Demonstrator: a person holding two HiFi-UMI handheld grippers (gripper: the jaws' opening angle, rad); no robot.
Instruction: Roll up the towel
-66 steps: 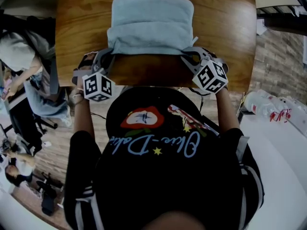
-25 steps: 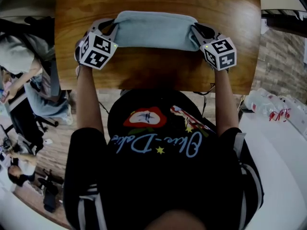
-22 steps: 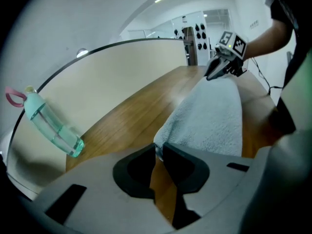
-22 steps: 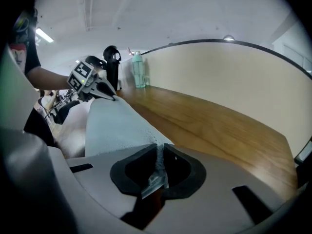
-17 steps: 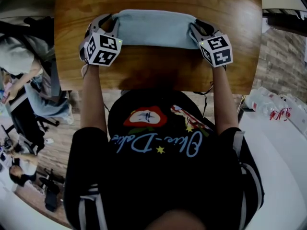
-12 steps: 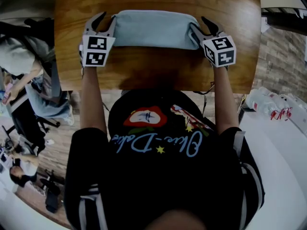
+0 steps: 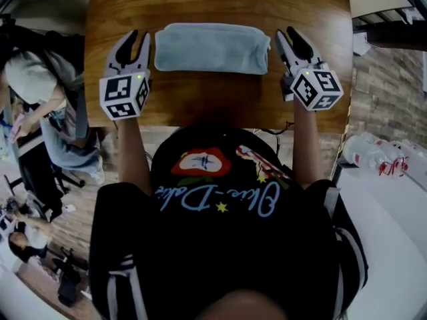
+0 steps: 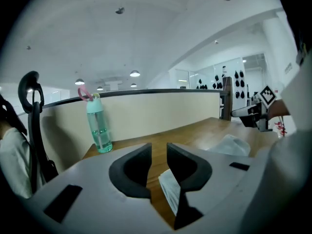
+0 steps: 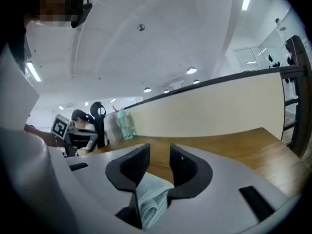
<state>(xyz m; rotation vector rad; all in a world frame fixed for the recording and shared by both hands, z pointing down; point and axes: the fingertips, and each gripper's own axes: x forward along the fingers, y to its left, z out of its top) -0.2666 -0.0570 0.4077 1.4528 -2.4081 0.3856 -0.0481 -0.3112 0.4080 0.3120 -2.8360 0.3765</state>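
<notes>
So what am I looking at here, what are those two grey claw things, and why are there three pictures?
There is no robot here. A person holds a grey hand-held left gripper and right gripper, one in each hand. The top-down picture comes from a camera on the person's head. The other two come from cameras riding on each gripper, looking along its fingers. On the brown wooden table lies a light blue towel, already rolled into a log. It sits between the two grippers and neither touches it. A clear teal water bottle stands at the table's far left corner. Nothing is held: both pairs of fingers have just opened and eased partly closed again, with nothing between them. The towel only shows below them.
</notes>
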